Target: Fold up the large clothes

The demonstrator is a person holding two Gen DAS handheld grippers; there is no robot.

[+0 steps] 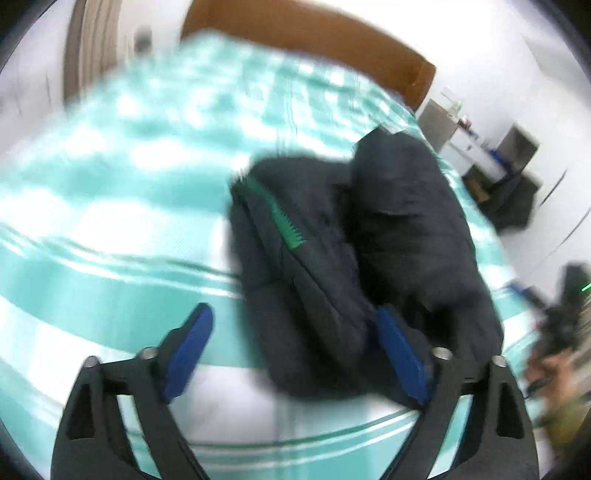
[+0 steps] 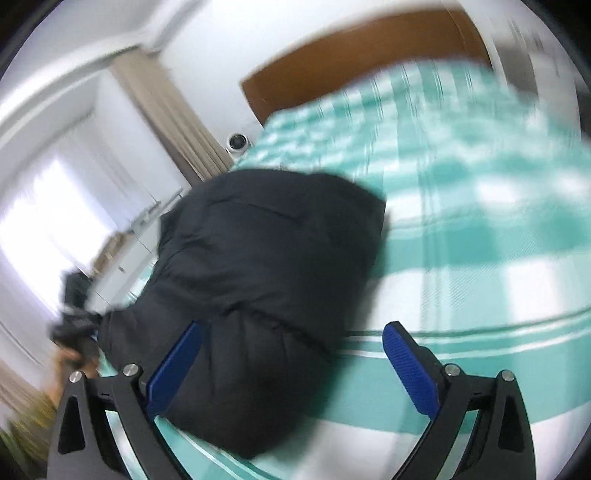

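Teal-and-white checked bedding [image 1: 122, 177] covers a bed that fills most of both views, with a brown wooden headboard [image 1: 306, 33] against the white wall at its far end. Both pictures are smeared by motion blur, so fine detail is hard to read. On the bedding lies a dark padded jacket [image 1: 354, 251], bundled into a thick, puffy heap with a strip of green trim [image 1: 286, 221] showing along one edge in the left wrist view. The left gripper [image 1: 295, 350] has its blue-padded fingers spread wide, the right-hand pad close against the near end of the jacket and the other pad over bare bedding; nothing is clamped between them. The right gripper [image 2: 295, 363] is likewise spread apart, its left-hand pad overlapping the jacket's near edge, though whether it touches the cloth I cannot tell. Beige curtains [image 2: 173, 110] hang beside a bright window in the right wrist view, and a small white round device [image 2: 238, 142] sits near the bed's corner.
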